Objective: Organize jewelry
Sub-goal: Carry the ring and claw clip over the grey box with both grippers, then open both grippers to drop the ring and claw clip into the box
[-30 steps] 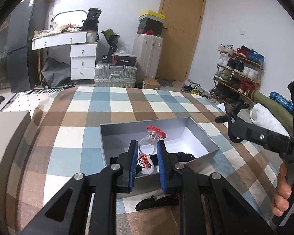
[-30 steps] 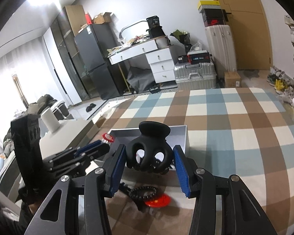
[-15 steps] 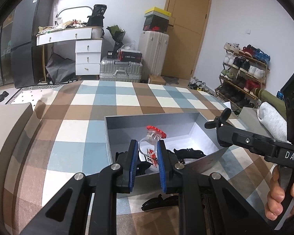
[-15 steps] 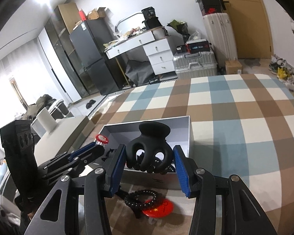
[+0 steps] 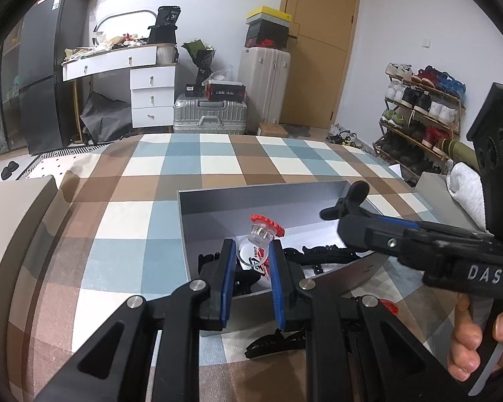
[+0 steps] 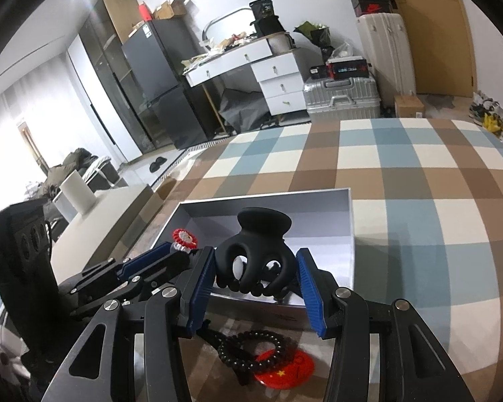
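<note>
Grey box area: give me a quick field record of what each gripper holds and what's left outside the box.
left gripper: jaws shut on clear plastic ring with red flower top, over the box
right gripper: jaws shut on black plastic claw hair clip
grey rectangular box: open, black hair clips inside
outside box: black bead bracelet, red round badge, black clip

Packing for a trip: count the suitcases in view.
2: a silver suitcase lying flat beside the drawers, a white suitcase upright behind it. More may be hidden.
</note>
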{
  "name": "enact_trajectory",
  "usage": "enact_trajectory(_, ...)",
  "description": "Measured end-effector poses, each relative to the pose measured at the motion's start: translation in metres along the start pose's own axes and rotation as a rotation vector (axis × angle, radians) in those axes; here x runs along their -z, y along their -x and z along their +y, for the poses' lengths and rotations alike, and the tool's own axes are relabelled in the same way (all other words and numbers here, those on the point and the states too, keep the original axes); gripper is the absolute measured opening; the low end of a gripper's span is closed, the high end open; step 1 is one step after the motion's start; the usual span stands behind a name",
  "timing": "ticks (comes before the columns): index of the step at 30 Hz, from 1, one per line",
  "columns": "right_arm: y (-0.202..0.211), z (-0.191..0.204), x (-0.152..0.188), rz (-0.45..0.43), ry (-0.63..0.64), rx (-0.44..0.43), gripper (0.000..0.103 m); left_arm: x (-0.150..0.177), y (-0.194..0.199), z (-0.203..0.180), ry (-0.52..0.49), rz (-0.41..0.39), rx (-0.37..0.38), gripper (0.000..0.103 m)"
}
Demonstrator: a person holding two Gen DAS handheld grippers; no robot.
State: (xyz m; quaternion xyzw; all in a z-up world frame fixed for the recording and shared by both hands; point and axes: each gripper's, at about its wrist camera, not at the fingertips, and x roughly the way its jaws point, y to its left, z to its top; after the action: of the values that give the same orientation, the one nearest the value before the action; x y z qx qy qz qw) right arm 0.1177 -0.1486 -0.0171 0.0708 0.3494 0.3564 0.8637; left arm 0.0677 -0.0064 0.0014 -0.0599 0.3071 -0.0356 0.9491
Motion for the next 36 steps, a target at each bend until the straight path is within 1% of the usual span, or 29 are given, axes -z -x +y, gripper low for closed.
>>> enact_trajectory(5,-0.006,0.002,0.001,0.016,0.007,0.003,0.047,0.0,0.0,0.0,0.0,-0.001,0.0,0.014)
enact_trajectory(21,-0.013,0.0,-0.005,0.027,0.001,0.037,0.047,0.001,0.001,-0.002,-0.017,-0.001,0.001,0.014)
enact_trajectory(29,-0.009,-0.002,-0.005,0.021,-0.005,0.036,0.047,0.001,0.001,-0.001,-0.019,-0.005,0.001,0.014)
enact_trajectory(36,-0.002,-0.003,-0.008,0.001,-0.011,0.044,0.051,0.0,0.004,-0.002,-0.016,-0.031,0.015,0.014)
